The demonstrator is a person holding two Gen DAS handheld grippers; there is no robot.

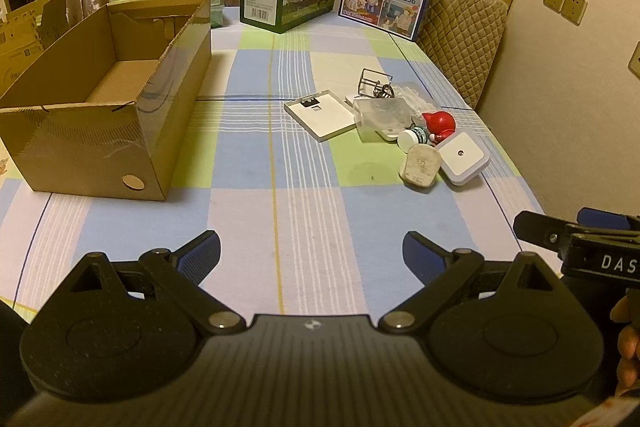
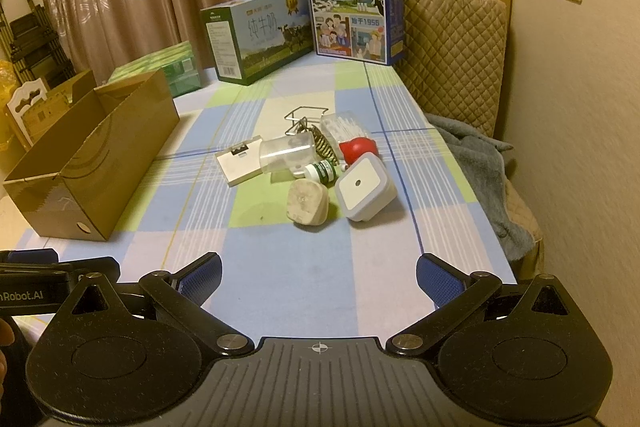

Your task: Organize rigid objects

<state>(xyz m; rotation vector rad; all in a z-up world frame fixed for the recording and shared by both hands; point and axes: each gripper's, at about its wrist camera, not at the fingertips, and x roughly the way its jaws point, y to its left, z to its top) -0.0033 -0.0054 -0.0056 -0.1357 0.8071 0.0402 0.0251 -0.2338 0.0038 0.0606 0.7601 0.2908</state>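
The bench [image 1: 280, 219] wears a checked cloth. An open cardboard box [image 1: 104, 99] sits at its left. Right of it, well apart, small rigid things cluster: a white flat panel [image 1: 322, 113], a clear plastic container [image 2: 286, 153], a square night light [image 2: 364, 189], a beige plug [image 2: 306, 207], a red figurine [image 1: 438, 123]. Both the left tongs [image 1: 312, 251] and the right tongs [image 2: 319, 273] are spread and hold nothing.

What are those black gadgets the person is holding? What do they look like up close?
Two matching handheld tongs. The left tongs and right tongs each have a ribbed dark body with a small crosshair mark, round black hinge housings with silver pivot bolts, and angled black links ending in blue textured pads. White lettering marks the sides.
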